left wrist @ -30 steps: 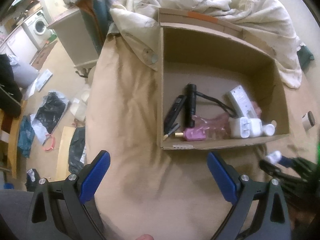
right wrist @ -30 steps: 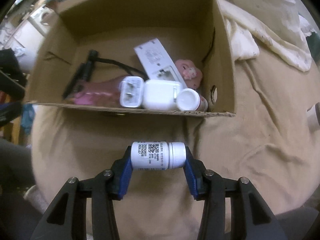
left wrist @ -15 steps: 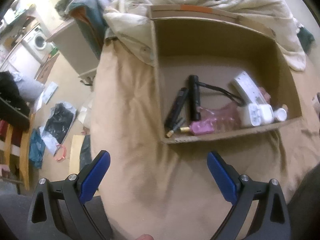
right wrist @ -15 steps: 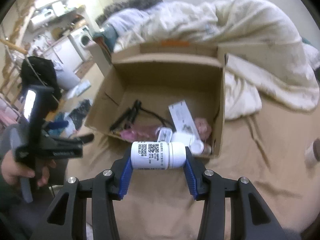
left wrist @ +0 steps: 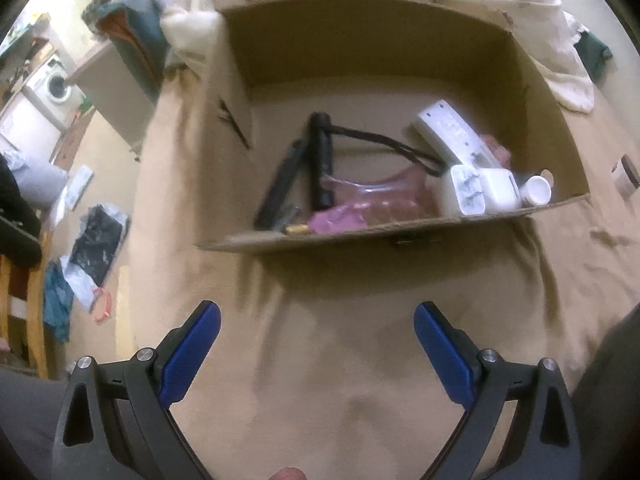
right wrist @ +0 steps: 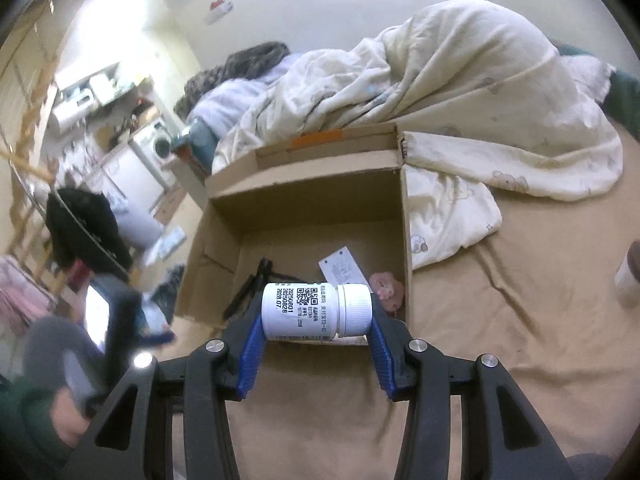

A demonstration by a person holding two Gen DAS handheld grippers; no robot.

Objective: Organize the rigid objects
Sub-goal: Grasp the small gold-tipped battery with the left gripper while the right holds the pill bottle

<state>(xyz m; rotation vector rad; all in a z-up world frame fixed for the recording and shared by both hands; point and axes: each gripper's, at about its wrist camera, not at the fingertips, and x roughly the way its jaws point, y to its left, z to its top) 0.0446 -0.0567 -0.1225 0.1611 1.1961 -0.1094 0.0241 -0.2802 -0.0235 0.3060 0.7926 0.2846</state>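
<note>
A tan bedsheet [left wrist: 360, 360] covers the bed, with a rumpled cream duvet [right wrist: 460, 92] heaped along its far side. An open cardboard box [left wrist: 360, 52] sits on the sheet, its far wall against the duvet. Beyond the bed's left edge lies a cluttered floor, with a washing machine [left wrist: 56, 82] in the far corner.

Inside the box, a white remote control [left wrist: 452, 134] leans toward the right wall. A black flashlight [left wrist: 322, 164] with a looped cord lies near the middle, beside a slim black object [left wrist: 280, 184]. A pink plastic item [left wrist: 360, 204] rests against the near wall. Two white power adapters [left wrist: 480, 192] sit side by side at the near right, with a small white-capped bottle [left wrist: 538, 190] just beside them in the corner.

The right gripper [right wrist: 316, 316] pinches a white pill bottle [right wrist: 316, 312] sideways between its blue pads, cap pointing right, printed label facing the camera. The bottle hangs in front of the box's near wall.

The left gripper [left wrist: 316, 324] hovers over bare sheet in front of the box, its jaws spread wide with nothing between them.

A small pale jar [right wrist: 628, 280] with a dark lid stands on the sheet, well to the right of the box.
</note>
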